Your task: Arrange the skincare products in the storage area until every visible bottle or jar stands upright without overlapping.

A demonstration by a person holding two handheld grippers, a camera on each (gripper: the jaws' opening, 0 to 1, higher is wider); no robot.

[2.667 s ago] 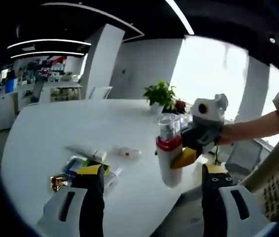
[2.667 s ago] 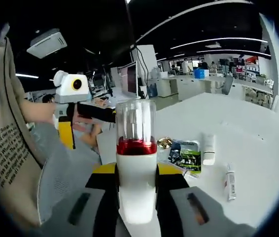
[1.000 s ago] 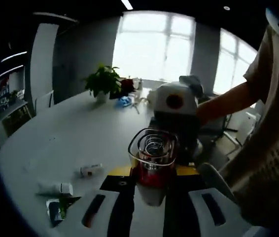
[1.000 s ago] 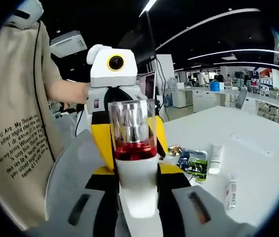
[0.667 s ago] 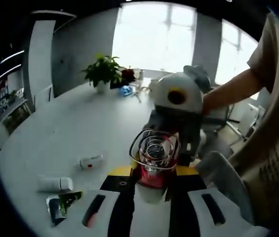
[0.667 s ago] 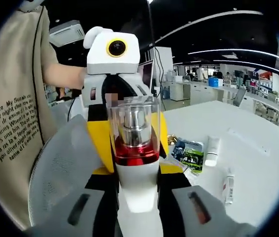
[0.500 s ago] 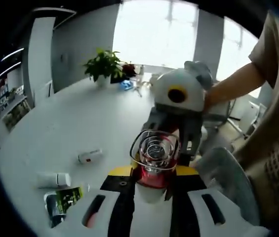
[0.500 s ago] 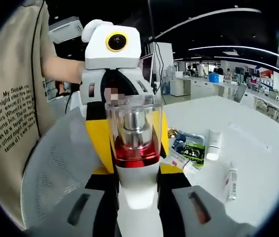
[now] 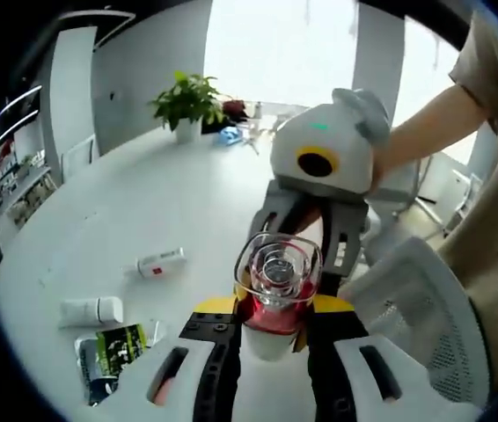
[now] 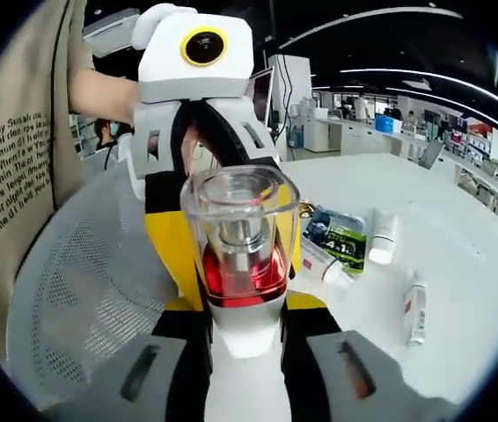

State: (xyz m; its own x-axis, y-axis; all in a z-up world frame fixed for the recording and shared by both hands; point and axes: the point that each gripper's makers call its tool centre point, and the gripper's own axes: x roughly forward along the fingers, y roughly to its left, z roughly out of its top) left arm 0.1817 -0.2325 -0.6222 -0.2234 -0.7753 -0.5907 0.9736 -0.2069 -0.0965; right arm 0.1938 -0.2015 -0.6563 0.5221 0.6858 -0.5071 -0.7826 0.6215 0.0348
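Note:
A white pump bottle (image 9: 271, 334) with a red collar and a clear cap hangs in the air over the table edge, between both grippers. My left gripper (image 9: 275, 306) is shut on its white body. My right gripper (image 9: 306, 242) faces it from the far side, holding the same bottle. In the right gripper view the bottle (image 10: 242, 264) stands upright between the jaws of my right gripper (image 10: 247, 306), which is shut on it. The left gripper's yellow fingers (image 10: 163, 255) sit just behind the bottle.
On the white table (image 9: 143, 202) lie a small tube (image 9: 159, 262), a white tube (image 9: 91, 310) and a green-black packet (image 9: 117, 345). The same packet (image 10: 337, 239), white tube (image 10: 381, 236) and small tube (image 10: 414, 309) appear again. A mesh chair (image 9: 416, 299) and a potted plant (image 9: 187, 98) stand nearby.
The left jaws, wide apart and empty 2.7 s ago, now clamp the bottle that the right gripper held. Both views have since tilted down a little toward the table.

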